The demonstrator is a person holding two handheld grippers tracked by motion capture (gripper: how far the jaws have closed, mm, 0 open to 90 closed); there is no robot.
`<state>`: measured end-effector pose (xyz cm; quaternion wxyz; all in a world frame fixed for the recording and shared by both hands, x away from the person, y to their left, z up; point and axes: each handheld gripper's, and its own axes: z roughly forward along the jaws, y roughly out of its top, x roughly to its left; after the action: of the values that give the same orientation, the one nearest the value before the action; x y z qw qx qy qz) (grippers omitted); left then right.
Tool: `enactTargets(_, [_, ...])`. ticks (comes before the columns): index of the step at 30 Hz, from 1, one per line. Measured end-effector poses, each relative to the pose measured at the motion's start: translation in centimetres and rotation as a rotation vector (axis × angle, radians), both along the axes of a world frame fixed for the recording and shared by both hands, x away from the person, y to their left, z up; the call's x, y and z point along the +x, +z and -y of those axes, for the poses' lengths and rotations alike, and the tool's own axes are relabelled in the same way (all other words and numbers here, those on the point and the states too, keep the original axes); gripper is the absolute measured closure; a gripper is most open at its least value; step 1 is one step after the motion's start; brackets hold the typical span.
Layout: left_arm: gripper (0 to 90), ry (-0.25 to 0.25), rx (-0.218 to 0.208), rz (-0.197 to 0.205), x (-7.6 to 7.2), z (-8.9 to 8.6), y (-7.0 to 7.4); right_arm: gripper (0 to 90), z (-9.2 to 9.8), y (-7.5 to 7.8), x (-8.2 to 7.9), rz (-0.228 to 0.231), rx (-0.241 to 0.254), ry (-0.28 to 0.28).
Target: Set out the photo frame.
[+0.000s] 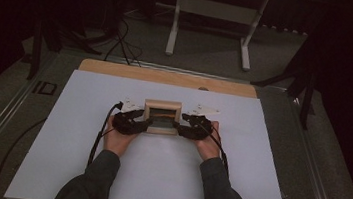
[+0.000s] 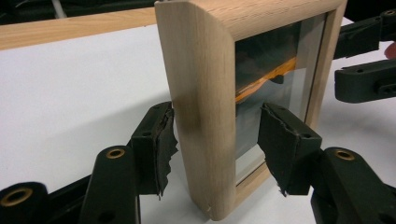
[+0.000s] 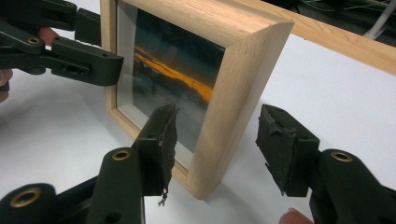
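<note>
The wooden frame (image 2: 205,116) ran off the top edge in the left gripper view, its back was unseen, and its picture (image 1: 161,118) was too small to read from above.

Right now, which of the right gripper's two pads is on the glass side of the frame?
The pad at left in the right gripper view: it faces the glass of the frame; the other pad stands behind.
</note>
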<state>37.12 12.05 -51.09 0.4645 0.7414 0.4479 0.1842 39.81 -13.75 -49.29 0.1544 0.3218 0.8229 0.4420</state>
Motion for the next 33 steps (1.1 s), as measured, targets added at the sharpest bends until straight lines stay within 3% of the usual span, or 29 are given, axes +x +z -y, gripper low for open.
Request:
enactTargets(13, [49.1, -0.001, 0.008, -0.001, 0.2, 0.1, -0.1, 43.9, -0.6, -0.8, 0.2, -0.023, -0.010, 0.011])
enactTargets(23, [49.6, 0.000, 0.008, -0.006, 0.4, 0.2, -0.1, 35.6, -0.9, -1.2, 0.9, -0.063, 0.035, 0.005])
enactTargets(33, [48.7, -0.006, -0.003, -0.009, 0.5, 0.2, -0.2, 35.1, -1.1, -1.3, 0.6, -0.073, 0.013, 0.007])
